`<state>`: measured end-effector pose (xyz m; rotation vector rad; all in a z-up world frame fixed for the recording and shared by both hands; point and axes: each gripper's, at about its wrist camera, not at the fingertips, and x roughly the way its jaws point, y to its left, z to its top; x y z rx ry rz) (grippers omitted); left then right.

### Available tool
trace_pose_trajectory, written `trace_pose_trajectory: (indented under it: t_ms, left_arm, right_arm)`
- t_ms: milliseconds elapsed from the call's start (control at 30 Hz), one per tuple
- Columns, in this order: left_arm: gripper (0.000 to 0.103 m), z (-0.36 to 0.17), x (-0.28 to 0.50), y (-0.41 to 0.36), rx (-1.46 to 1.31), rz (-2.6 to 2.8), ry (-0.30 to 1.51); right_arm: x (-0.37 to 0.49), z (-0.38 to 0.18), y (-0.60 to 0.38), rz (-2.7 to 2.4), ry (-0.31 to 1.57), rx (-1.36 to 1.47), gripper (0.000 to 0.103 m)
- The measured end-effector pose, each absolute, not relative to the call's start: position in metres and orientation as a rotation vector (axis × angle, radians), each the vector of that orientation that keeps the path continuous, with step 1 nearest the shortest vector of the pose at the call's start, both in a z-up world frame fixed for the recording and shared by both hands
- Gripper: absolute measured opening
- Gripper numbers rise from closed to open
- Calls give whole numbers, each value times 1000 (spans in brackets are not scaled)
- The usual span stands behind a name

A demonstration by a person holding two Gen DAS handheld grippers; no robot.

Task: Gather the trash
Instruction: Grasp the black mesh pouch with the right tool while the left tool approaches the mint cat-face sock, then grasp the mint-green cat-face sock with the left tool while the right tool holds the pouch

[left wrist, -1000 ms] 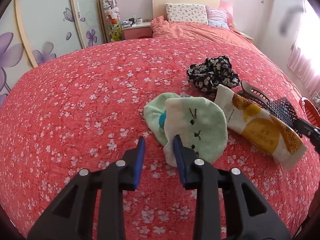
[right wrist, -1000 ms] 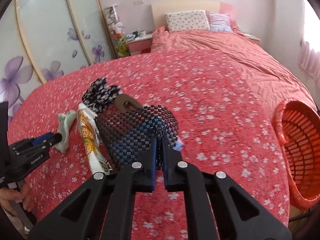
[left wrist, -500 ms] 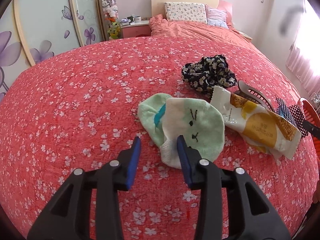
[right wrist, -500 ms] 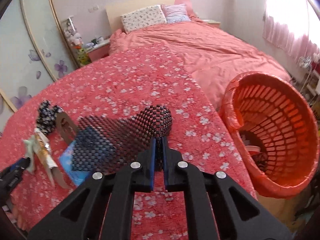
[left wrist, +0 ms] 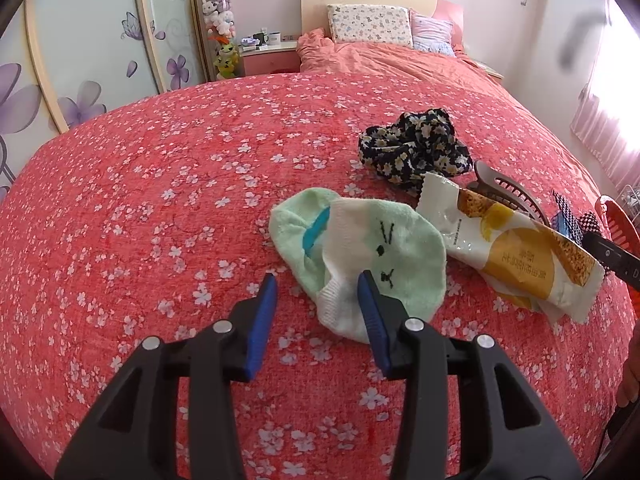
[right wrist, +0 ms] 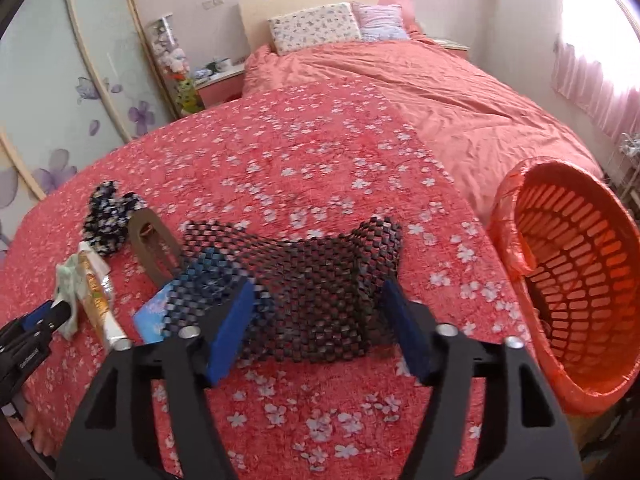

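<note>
Red bedding [left wrist: 168, 200] printed with small white blossoms fills both views, with pillows [left wrist: 370, 26] against a pale headboard far behind and a wardrobe painted with purple flowers along the left. On this cover, in the left wrist view, a pale green sock [left wrist: 376, 252] with a stitched face is laid out, and just to its right a white and yellow snack wrapper [left wrist: 516, 256] is seen, touching a brown hair clip [left wrist: 508, 190]. Beyond them a dark flowered cloth [left wrist: 416, 148] is bunched up. The left gripper [left wrist: 316, 292] is held low over the near edge of the sock; its jaws are opening, its right blue pad [left wrist: 370, 312] is seen in front of the sock's white cuff, and nothing is clamped. In the right wrist view a black mesh bag [right wrist: 316, 280] with a blue packet [right wrist: 154, 316] inside is spread on the cover, near the edge of the bed. The right gripper [right wrist: 318, 320] is opening, and the mesh lies between its blue pads [right wrist: 230, 328] without being pressed. An orange plastic basket [right wrist: 568, 280], lined with an orange bag, is seen tilted beside the bed at the right, close to the mesh bag but apart from it.
</note>
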<state>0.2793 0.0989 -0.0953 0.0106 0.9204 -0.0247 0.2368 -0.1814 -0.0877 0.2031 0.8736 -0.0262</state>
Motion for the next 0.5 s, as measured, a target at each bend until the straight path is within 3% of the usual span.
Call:
trace_pose_trajectory:
  t_ms: [100, 133, 233, 400, 500]
  left_arm:
    - [43, -96, 279, 98, 9, -25, 920]
    - [43, -96, 279, 98, 10, -25, 920]
    - [43, -96, 279, 98, 11, -24, 920]
    - [43, -97, 280, 97, 15, -22, 919]
    - [48, -98, 280, 97, 15, -27, 920]
  right_arm:
    - [232, -88, -184, -7, 868, 210, 39]
    - [231, -88, -184, -15, 874, 204, 25]
    - [230, -88, -188, -19, 872, 207, 13]
    - [228, -82, -201, -110, 846, 197, 10]
    - [231, -84, -204, -112, 865, 198, 12]
